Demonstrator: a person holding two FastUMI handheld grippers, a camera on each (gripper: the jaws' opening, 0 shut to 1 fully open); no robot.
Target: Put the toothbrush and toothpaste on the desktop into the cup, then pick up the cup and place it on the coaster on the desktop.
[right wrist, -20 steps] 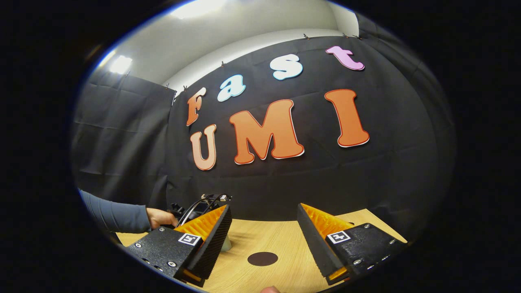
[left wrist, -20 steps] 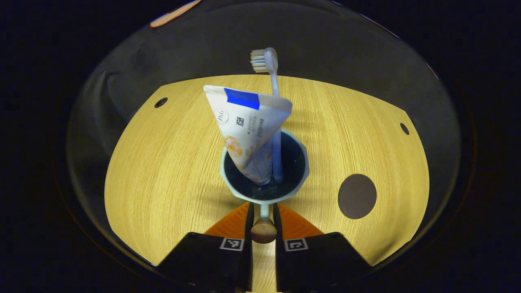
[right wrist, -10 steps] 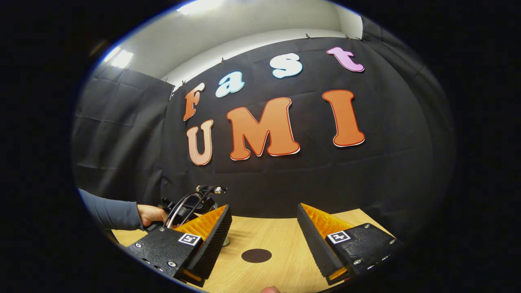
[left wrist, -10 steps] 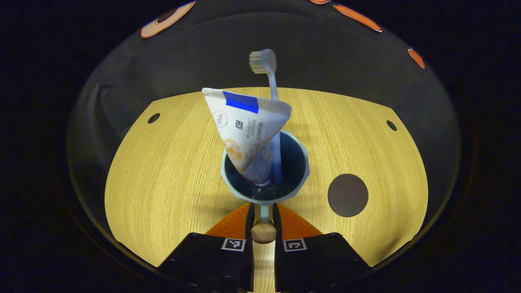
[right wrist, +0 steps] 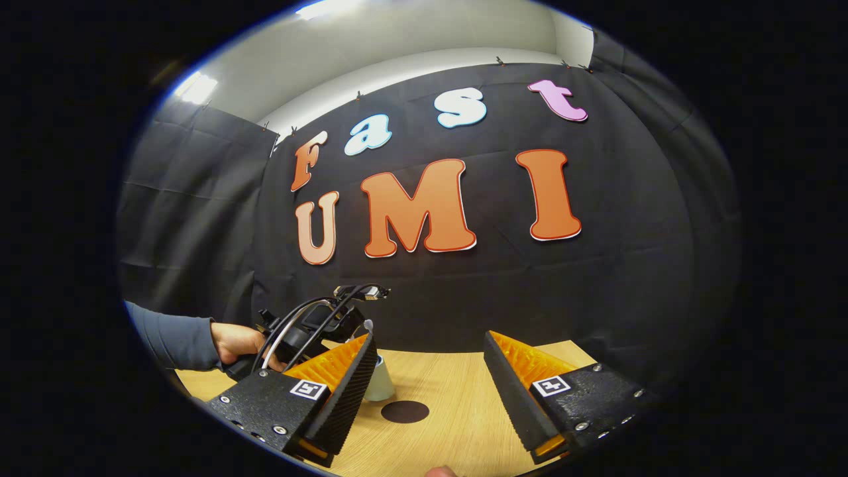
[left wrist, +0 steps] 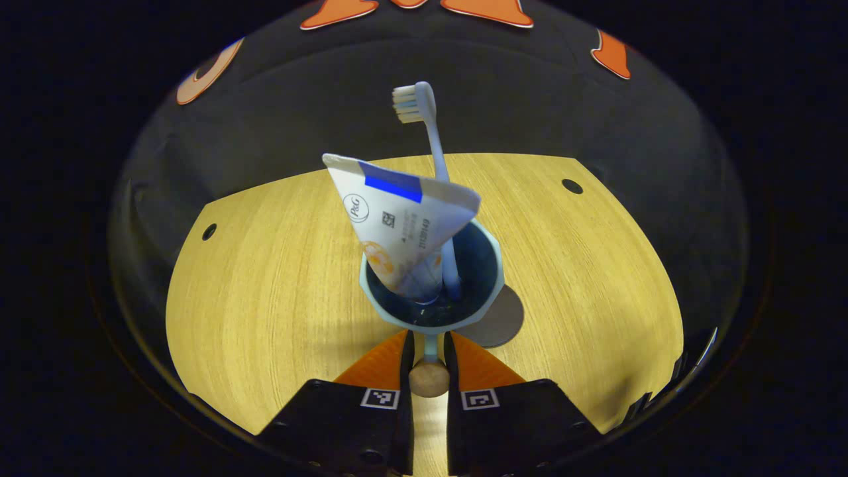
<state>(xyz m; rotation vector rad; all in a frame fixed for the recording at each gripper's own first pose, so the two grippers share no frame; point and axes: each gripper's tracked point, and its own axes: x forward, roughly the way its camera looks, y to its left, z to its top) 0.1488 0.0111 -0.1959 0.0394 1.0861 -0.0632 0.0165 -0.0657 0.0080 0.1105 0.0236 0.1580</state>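
In the left gripper view, the pale blue cup [left wrist: 487,291] hangs above the wooden desktop [left wrist: 265,265], holding a white toothpaste tube [left wrist: 401,222] and a light blue toothbrush [left wrist: 430,152] standing bristles up. My left gripper [left wrist: 429,348] is shut on the cup's handle [left wrist: 430,344], whose wooden knob sits between the fingers. The dark round coaster [left wrist: 502,324] lies partly under the cup's right side. In the right gripper view, my right gripper [right wrist: 427,391] stands open and empty, with the cup [right wrist: 381,384] just left of the coaster [right wrist: 405,411].
A hand [right wrist: 232,341] and grey sleeve hold the other gripper [right wrist: 311,324] at the left of the right gripper view. Small dark holes [left wrist: 572,186] mark the desktop near its corners. The black cloth wall rises behind the table's far edge.
The left gripper has carried the cup to the right; the coaster, earlier well clear to the right, is now partly under the cup. The right gripper stays open and nearly still.
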